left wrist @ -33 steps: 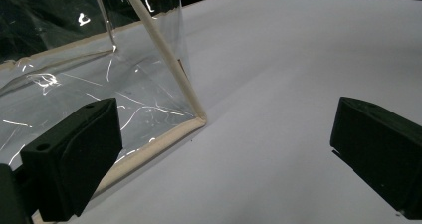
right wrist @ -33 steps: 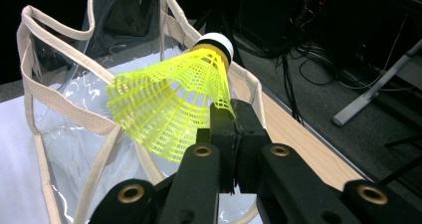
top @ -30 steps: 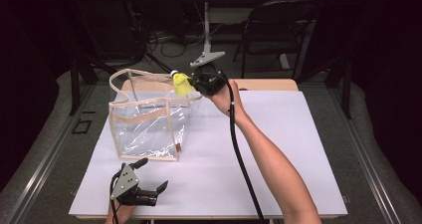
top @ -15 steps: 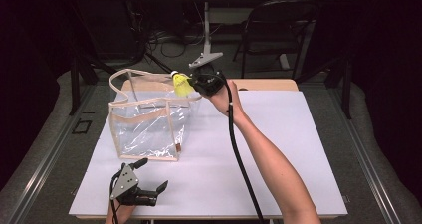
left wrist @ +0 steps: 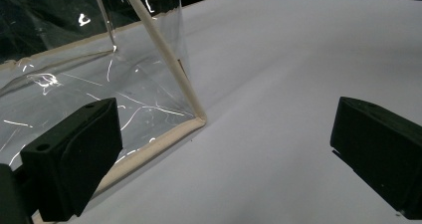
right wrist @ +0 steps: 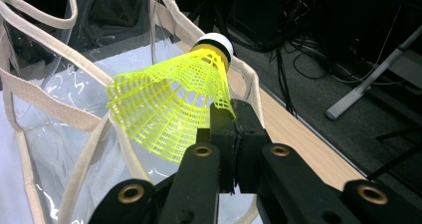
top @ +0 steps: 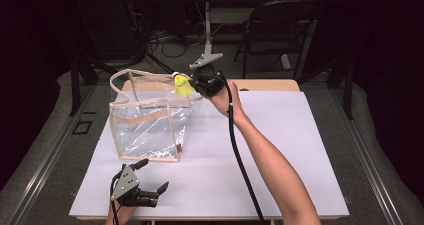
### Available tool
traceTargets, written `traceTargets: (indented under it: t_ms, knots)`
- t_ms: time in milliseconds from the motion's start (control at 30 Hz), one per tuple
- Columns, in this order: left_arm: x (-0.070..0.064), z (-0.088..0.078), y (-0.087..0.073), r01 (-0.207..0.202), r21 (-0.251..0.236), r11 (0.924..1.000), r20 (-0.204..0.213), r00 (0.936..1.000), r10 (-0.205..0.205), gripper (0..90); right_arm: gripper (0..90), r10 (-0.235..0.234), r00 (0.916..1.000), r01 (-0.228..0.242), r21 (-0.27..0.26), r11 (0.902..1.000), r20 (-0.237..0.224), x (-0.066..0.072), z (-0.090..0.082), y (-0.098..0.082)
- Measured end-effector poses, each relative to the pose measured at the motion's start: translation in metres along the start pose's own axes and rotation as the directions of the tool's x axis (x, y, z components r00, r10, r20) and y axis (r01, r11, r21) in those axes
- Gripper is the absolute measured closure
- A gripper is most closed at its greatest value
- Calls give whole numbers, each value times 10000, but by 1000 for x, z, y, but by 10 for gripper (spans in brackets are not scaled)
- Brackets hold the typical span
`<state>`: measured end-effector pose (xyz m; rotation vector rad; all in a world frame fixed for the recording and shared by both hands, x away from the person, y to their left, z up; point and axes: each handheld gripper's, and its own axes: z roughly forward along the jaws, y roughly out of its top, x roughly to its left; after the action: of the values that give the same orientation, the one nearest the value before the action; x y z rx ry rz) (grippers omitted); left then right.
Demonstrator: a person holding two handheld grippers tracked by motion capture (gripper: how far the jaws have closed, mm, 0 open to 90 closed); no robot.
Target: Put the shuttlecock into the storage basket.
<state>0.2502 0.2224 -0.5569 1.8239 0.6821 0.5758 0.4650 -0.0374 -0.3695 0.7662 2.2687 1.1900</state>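
Note:
A clear plastic tote bag (top: pixel 145 122) with beige trim and handles stands open-topped on the left of the white table (top: pixel 280 135). My right gripper (top: pixel 194 85) hovers at the bag's far right rim, shut on the skirt edge of a yellow mesh shuttlecock (top: pixel 182 86). In the right gripper view the shuttlecock (right wrist: pixel 169 104) has a white cork tip and points up and away over the bag's rim (right wrist: pixel 54 50). My left gripper (top: pixel 153 175) rests open near the table's front edge, in front of the bag. The left gripper view has the bag's near bottom corner (left wrist: pixel 199 118) between its wide jaws.
A wooden board (top: pixel 270 85) edges the table's far side. Behind it stand a dark chair (top: pixel 280 30) and a desk leg (top: pixel 206 57) among floor cables. The right hand's cable (top: pixel 240 160) runs down across the table along the forearm.

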Motion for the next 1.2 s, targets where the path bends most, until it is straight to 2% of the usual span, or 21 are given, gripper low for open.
traceTargets:
  t_ms: [967, 1200]
  knots:
    - [0, 0, 0, 14, -10, 10000, 11, 10000, -14, 0, 885, 185, 9996, -190, 230, 9996, 224, 0, 8, -3]
    - [0, -1, 0, -5, -6, 10000, 0, 10000, 5, 0, 843, 188, 9994, -194, 237, 9995, 273, 0, 7, -3]
